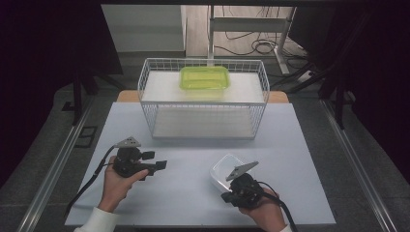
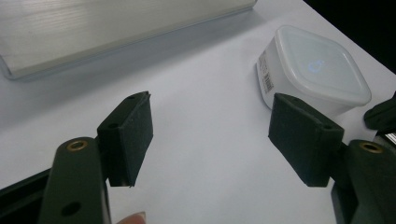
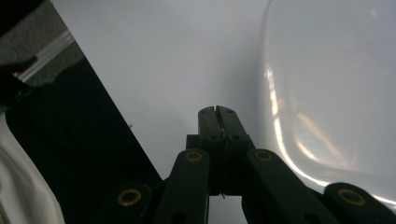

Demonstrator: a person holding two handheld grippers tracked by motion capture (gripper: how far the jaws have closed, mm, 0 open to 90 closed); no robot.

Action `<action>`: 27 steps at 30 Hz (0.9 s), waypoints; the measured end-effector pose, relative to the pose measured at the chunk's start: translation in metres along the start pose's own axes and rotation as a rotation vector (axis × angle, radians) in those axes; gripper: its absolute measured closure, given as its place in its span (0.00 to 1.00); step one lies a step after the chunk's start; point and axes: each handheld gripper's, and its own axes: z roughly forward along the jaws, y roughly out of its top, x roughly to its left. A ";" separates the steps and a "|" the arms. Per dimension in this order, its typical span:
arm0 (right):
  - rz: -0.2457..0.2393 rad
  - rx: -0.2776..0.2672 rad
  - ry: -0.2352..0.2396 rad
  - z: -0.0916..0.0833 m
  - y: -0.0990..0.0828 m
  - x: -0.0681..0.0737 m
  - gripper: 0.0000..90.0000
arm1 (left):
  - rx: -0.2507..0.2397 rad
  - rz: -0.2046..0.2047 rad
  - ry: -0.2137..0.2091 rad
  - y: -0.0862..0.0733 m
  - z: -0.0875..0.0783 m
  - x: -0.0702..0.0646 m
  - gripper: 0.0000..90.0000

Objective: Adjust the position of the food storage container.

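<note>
While my left gripper (image 2: 210,140) is hovering with jaws spread wide toward the white lidded container (image 2: 313,70) on the table (image 1: 193,193), I am resting my right gripper (image 3: 218,122) just beside it — pads pressed together on nothing, perhaps steadying it.

A lime-green container (image 1: 204,78) sits at upper centre in a white wire basket (image 1: 145,92). Lower right, a translucent white box (image 1: 223,169) carries a black barcode on the pale tabletop (image 1: 300,159). Both grippers are black.
</note>
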 end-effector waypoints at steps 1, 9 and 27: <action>-0.002 0.019 -0.003 0.005 -0.001 0.000 0.99 | -0.001 0.001 -0.003 0.000 0.000 0.000 0.33; 0.008 0.095 -0.083 0.019 -0.009 -0.009 0.99 | -0.002 -0.004 -0.005 0.001 0.002 0.001 0.33; 0.095 0.049 -0.166 0.002 -0.024 -0.048 0.99 | -0.002 -0.006 -0.008 0.001 0.001 0.001 0.33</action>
